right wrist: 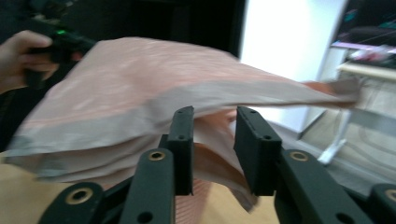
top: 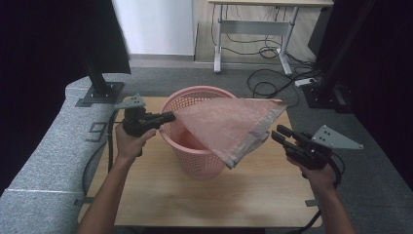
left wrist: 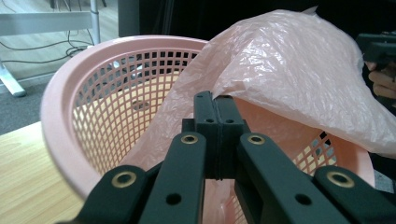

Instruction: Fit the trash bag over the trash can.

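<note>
On a pale wooden table (top: 160, 190) edged by grey carpeted floor (top: 46, 146), a pink lattice basket (top: 192, 161) stands near the middle. A thin pink plastic bag (top: 229, 124) drapes across its rim, spreading right past the basket. At the left, the left gripper (top: 168, 117) has its jaws pressed together on the bag's edge over the rim. To the right, the right gripper (top: 280, 134) hangs just beside the bag, jaws parted, gripping nothing. Farther off stand a white wall, a desk frame (top: 253, 29) and loose cables (top: 272, 78).
</note>
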A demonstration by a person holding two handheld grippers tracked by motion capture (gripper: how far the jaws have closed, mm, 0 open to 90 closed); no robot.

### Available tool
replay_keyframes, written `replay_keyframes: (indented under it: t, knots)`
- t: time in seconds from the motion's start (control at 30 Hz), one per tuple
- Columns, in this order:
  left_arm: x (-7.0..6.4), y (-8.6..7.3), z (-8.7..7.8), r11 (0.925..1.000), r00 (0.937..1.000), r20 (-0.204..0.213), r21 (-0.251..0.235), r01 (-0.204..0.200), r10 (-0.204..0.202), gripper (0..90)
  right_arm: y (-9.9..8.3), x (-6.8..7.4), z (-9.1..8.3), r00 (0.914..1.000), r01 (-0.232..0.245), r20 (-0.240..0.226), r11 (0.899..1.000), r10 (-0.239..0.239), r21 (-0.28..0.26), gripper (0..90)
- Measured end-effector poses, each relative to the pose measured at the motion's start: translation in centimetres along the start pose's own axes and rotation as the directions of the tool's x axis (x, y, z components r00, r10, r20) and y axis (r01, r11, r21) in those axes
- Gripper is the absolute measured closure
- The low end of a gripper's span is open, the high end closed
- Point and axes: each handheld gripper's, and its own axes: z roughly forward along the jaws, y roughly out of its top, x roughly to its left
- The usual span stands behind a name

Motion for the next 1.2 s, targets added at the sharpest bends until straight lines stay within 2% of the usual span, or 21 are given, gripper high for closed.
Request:
replay_keyframes:
  t: [0.17,0.3,0.67,0.77,0.9,1.0,1.07,1.2]
  knots:
    - [-0.4,0.1,0.5,0.9997,0.9999,-0.008,0.02,-0.012,0.012,90.0,-0.9,0.9,1.5,0.9981,-0.003,-0.061,0.999,0.007,0.054,55.5]
    - [-0.3,0.0,0.5,0.9996,0.9998,-0.017,0.027,-0.012,0.013,90.0,-2.3,1.6,2.4,0.9972,-0.02,-0.07,0.998,0.025,0.068,48.2]
    - [-0.1,-0.5,0.1,0.9994,0.9998,-0.022,0.035,0.002,-0.001,89.9,-4.5,3.6,2.4,0.9927,-0.025,-0.115,0.996,0.035,0.088,42.9]
    - [-0.2,-0.4,0.1,0.9994,0.9998,-0.022,0.035,0.002,-0.001,89.9,-4.6,3.6,2.9,0.9929,-0.029,-0.112,0.995,0.04,0.099,39.3]
    - [-0.1,-0.4,0.2,0.9995,0.9998,-0.019,0.033,0.002,-0.002,89.9,-4.2,3.7,3.5,0.9918,-0.04,-0.117,0.995,0.05,0.092,39.4]
    - [-0.1,-0.4,0.3,0.9995,0.9999,-0.017,0.033,0.002,-0.002,89.9,-3.9,3.9,4.0,0.9913,-0.026,-0.126,0.995,0.038,0.095,45.8]
    - [-0.1,-0.4,0.3,0.9994,0.9999,-0.016,0.036,0.002,-0.001,89.8,-3.7,4.1,4.2,0.9928,-0.007,-0.118,0.995,0.019,0.102,60.6]
    - [-0.3,-0.4,0.0,0.9995,1.0,0.0,0.03,-0.009,0.01,88.7,-3.4,4.1,4.3,0.9922,0.009,-0.125,0.994,0.004,0.107,82.2]
